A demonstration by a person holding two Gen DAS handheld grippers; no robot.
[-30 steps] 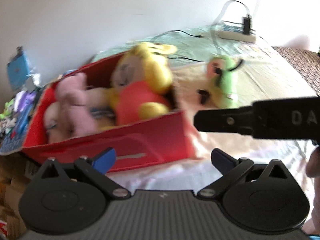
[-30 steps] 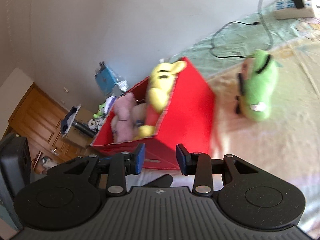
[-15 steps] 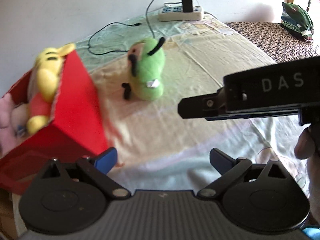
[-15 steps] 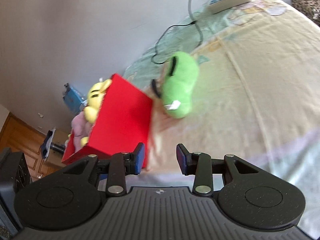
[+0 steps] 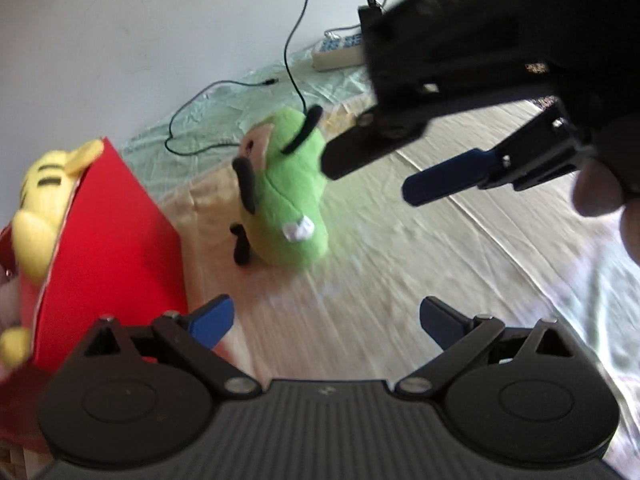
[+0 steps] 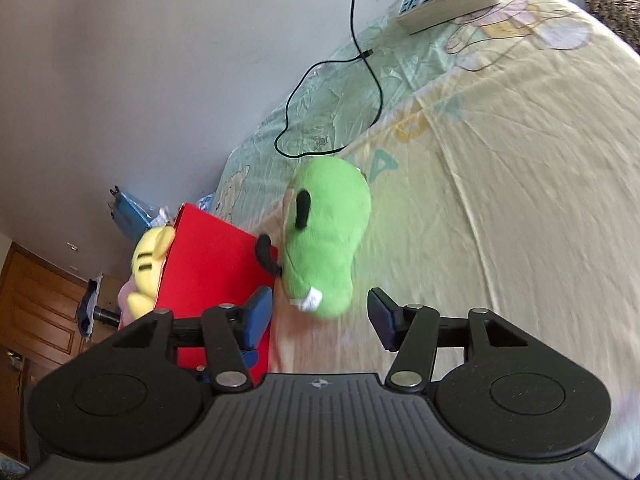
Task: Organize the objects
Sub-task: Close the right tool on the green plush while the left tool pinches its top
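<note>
Nearest in the right wrist view, the right tongs [image 6: 320, 316] are standing wide apart and gripping nothing, their tips lying to either side of the near end of the green plush toy [image 6: 326, 236], which looks like the lead-in to a grasp. The left tongs [image 5: 326, 320] are also gaping wide and empty, hanging back over the bed sheet [image 5: 400, 280], probably leaving room for the other hand. The green toy is lying on the bed just right of the red box [image 6: 216, 264], close enough for a short carry. A yellow plush [image 5: 44, 200] is sitting inside the box with its head above the rim, suggesting the box is the place for collecting toys. Farther off, a black cable [image 6: 360, 60] is trailing across the sheet to a power strip [image 6: 448, 4] by the wall.
</note>
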